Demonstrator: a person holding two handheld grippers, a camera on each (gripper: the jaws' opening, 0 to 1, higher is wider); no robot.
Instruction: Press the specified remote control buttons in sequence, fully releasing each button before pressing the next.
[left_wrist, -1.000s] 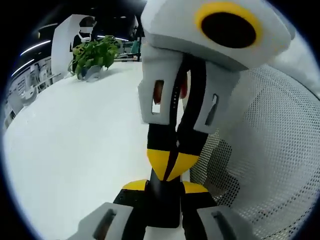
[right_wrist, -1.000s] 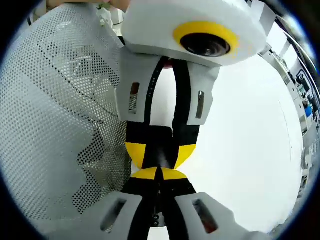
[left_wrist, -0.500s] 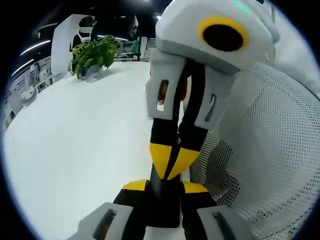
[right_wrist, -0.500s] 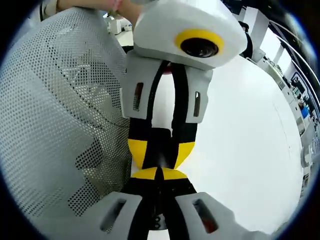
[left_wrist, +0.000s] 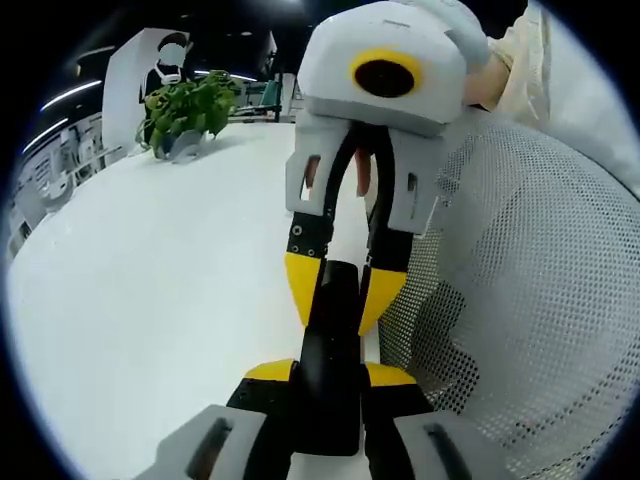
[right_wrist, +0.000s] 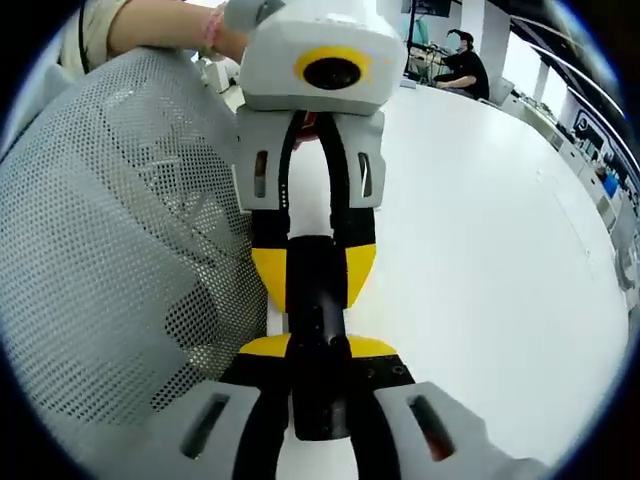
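A wide white bench (left_wrist: 150, 300) is seen in both views, with a white perforated mesh surface (left_wrist: 540, 300) rising beside it, on the right in the left gripper view and on the left in the right gripper view. A potted green plant (left_wrist: 188, 112) is placed at the far end of the bench in the left gripper view, and a seated person (right_wrist: 462, 68) is seen far off in the right gripper view.

A long black remote control (left_wrist: 332, 360) is held between the two grippers, which face each other end to end. In the left gripper view the left gripper (left_wrist: 330, 372) is clamped on the near end of the remote, its yellow-tipped jaws pressed against both sides; the right gripper (left_wrist: 334, 295) is seen opposite, its jaws set around the far end. In the right gripper view the same arrangement is mirrored, the remote lying between the jaws of the right gripper. A hand and sleeve (right_wrist: 160, 25) are seen behind the left gripper there.
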